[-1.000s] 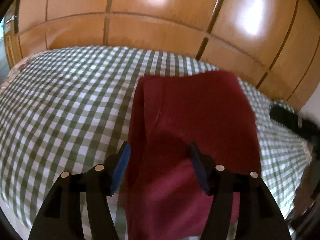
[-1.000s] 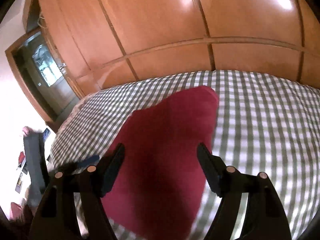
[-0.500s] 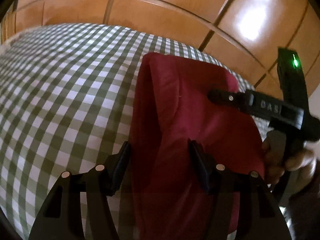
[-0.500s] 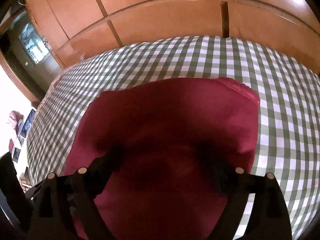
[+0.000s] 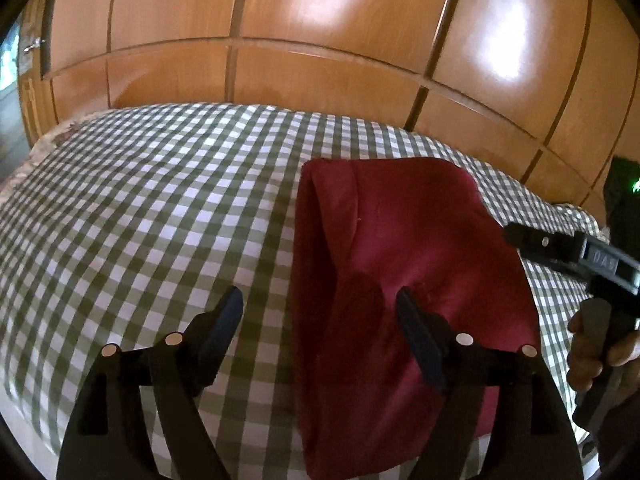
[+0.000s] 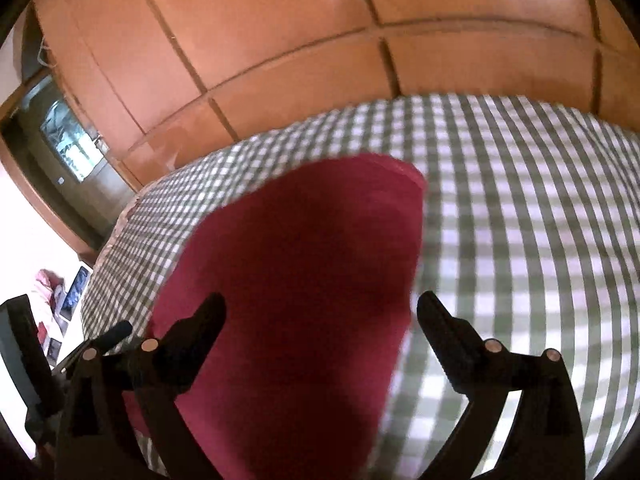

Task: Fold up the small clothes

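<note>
A dark red folded garment (image 5: 400, 264) lies flat on the green-and-white checked bedsheet (image 5: 152, 208); it also shows in the right wrist view (image 6: 304, 280). My left gripper (image 5: 320, 312) is open and empty, above the garment's left folded edge. My right gripper (image 6: 320, 320) is open and empty, above the garment's near right part. The right gripper's body and the hand holding it show at the right edge of the left wrist view (image 5: 580, 256).
A wooden panelled wardrobe (image 5: 320, 40) stands behind the bed. The bed's left edge with a frilled border (image 6: 120, 224) and a doorway (image 6: 68, 152) lie at the left of the right wrist view. The sheet spreads wide to the left and right of the garment.
Both grippers have pulled back and up from the garment. The left gripper has shifted left so its left finger is over the sheet. The garment lies still.
</note>
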